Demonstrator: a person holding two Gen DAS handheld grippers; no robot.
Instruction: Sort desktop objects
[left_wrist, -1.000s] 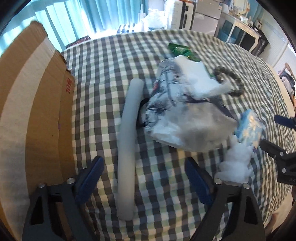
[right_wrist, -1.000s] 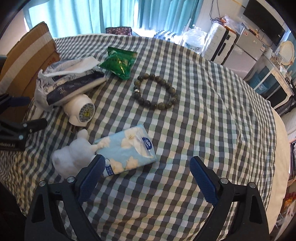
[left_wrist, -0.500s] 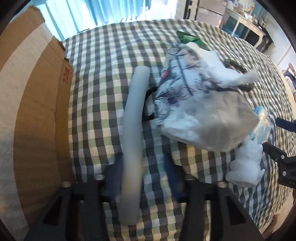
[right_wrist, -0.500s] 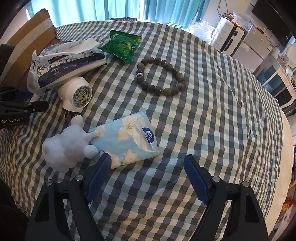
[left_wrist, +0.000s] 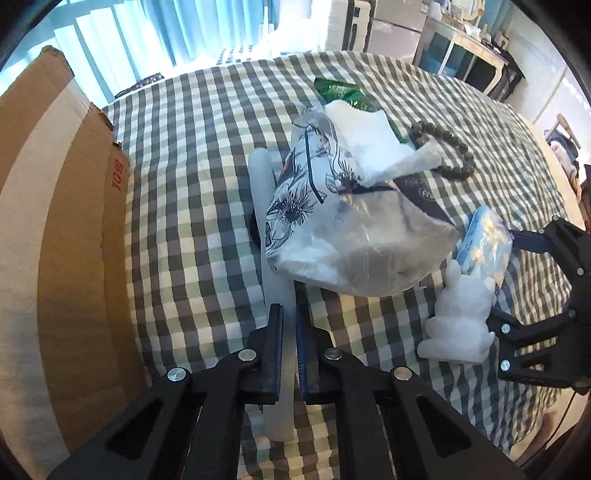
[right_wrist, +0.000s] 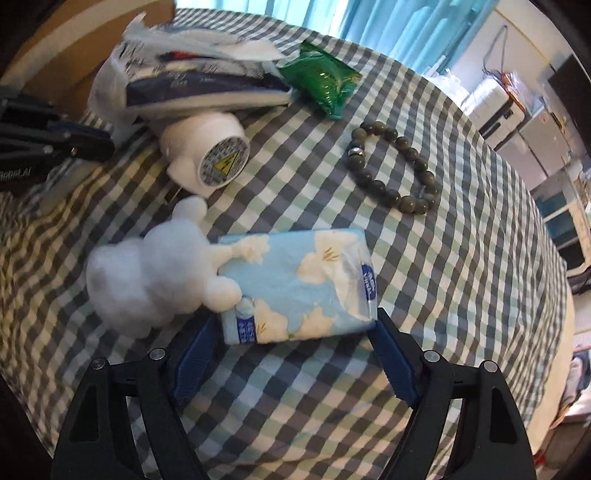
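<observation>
L gripper (left_wrist: 289, 347) clenched on foam tube (left_wrist: 266, 236), tube axis runs fwd along my fingers | R gripper (right_wrist: 295, 354) released, straddling tissue pack (right_wrist: 295, 288) crosswise | R closes next, I reckon

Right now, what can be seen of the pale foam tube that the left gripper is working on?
The foam tube is a long, pale grey-white cylinder, matte and soft-looking, lying flat on the checked tablecloth. It runs away from the camera. The left gripper is shut on its near part, squeezing it thin between the blue pads. Its middle passes under the edge of the printed plastic bag, which hides part of it. The cardboard box stands apart to its left.
</observation>
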